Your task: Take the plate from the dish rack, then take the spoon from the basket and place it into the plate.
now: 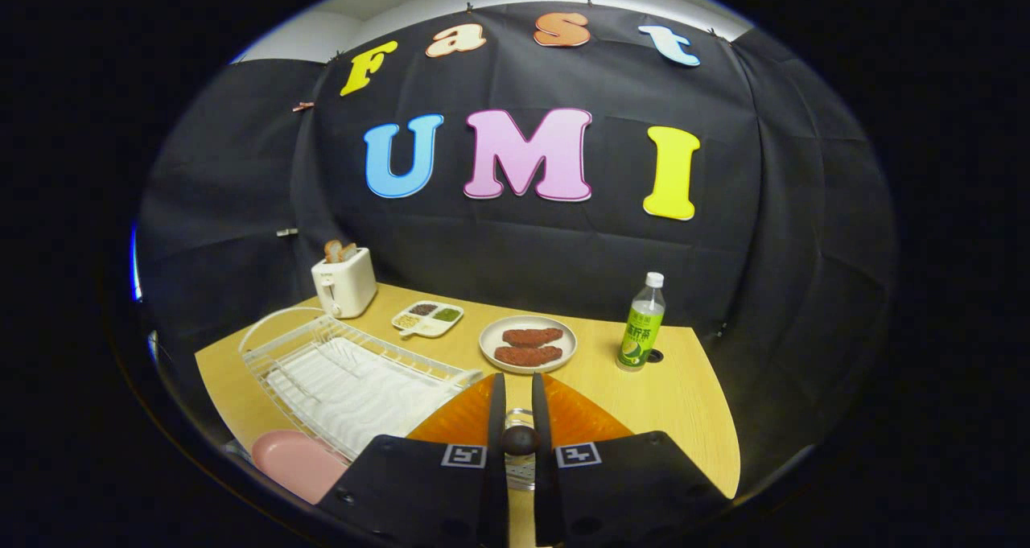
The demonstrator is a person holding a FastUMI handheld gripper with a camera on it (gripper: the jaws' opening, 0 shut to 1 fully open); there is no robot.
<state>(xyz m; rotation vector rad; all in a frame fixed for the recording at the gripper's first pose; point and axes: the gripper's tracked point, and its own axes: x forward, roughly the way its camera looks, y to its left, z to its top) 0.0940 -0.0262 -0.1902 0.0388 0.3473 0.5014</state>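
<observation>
Gripper [515, 419] clenched on spoon [519, 439] (dark rounded end shows between fingers, metal below), held over orange plate [451, 423] on table [692, 395]. Spoon prob. light, stiff, slippery; grip at mid-handle. Left: dish rack [354, 379], pink plate [294, 461]. Beyond: patties plate [527, 344], bottle [641, 323], toaster [344, 281].

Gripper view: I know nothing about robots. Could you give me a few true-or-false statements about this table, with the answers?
1. The toaster has bread in it. True.
2. The green bottle lies on its side. False: it stands upright near the white plate.
3. The white plate holds two brown patties. True.
4. The fingers are spread wide open. False: they are close together, pinching what looks like the spoon above the orange plate.
</observation>
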